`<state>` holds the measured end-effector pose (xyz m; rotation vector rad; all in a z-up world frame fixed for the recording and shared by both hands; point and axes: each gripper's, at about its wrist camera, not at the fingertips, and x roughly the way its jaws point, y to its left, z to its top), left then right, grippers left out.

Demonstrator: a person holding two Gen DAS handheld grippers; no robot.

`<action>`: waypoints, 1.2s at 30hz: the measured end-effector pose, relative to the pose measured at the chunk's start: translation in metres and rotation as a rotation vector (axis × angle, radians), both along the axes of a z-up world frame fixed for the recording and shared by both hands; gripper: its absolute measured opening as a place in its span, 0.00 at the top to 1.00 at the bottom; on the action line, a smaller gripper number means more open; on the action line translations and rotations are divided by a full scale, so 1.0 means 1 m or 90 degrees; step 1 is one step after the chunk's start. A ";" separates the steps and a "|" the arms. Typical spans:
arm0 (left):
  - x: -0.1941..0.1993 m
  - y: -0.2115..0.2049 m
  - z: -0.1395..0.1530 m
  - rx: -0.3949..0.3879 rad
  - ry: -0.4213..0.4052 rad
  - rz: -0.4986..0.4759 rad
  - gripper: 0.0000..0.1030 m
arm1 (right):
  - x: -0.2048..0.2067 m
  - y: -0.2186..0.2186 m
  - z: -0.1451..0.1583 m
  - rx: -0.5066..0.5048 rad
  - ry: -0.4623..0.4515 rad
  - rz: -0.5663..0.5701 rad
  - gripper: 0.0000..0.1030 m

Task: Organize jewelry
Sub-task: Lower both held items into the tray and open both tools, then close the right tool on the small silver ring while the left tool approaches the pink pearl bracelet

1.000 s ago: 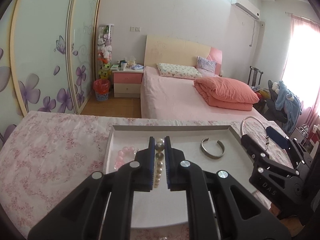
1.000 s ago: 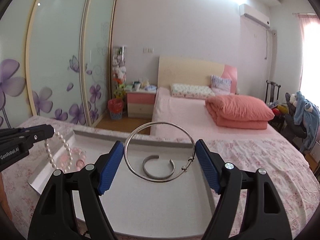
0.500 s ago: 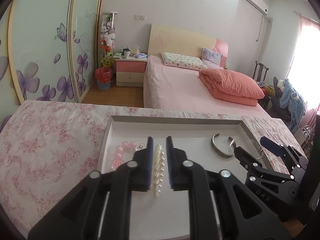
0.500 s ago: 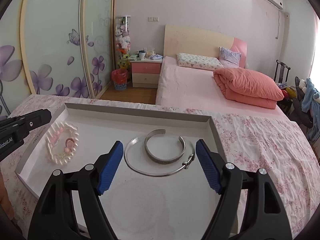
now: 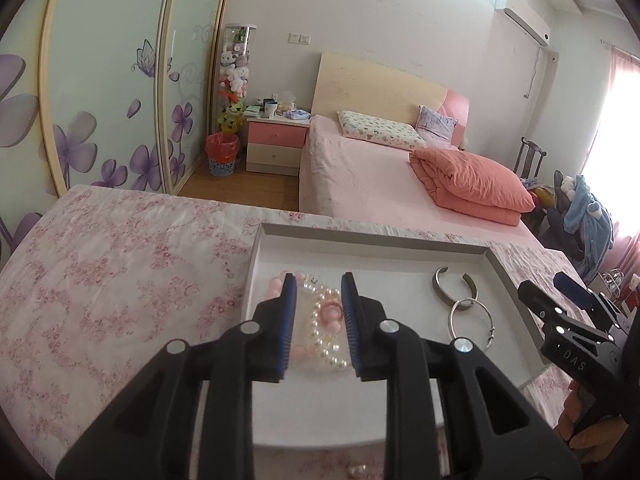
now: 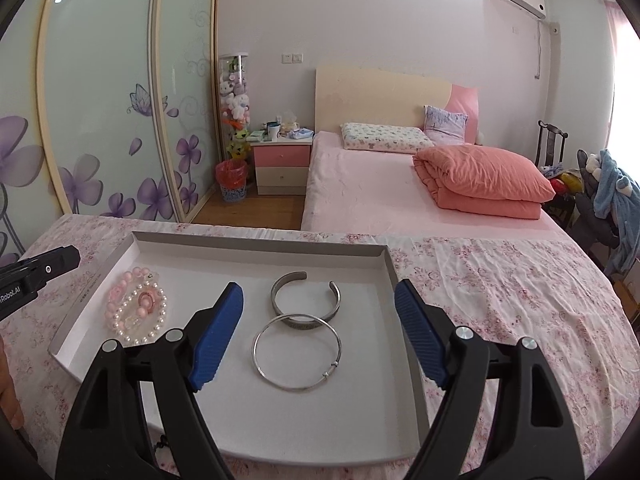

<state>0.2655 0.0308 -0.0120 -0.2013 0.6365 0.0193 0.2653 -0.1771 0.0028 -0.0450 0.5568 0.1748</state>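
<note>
Hovering with both claws released, left claw (image 5: 318,316) and right claw (image 6: 319,334), we see the thin silver wire bangle (image 6: 297,353) in the shallow white tray (image 6: 260,244), at six o'clock of the silver cuff (image 6: 306,300); retreating carelessly, we might snag the white pearl bracelet (image 6: 138,320).

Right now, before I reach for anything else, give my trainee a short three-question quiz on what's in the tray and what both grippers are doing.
1. True or false: the thin ring bangle lies flat in the tray.
2. Which piece does the thin ring bangle touch or overlap? A: the open cuff bracelet; B: the pearl bracelet; C: neither.
3. Fill in: the right gripper and the left gripper are both ____.

Key: 1 true. 2 A. 3 open; neither holds anything.
</note>
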 end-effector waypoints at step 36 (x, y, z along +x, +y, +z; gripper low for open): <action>-0.125 -0.039 -0.055 -0.007 0.086 -0.154 0.56 | -0.066 -0.033 -0.075 -0.010 0.206 0.032 0.77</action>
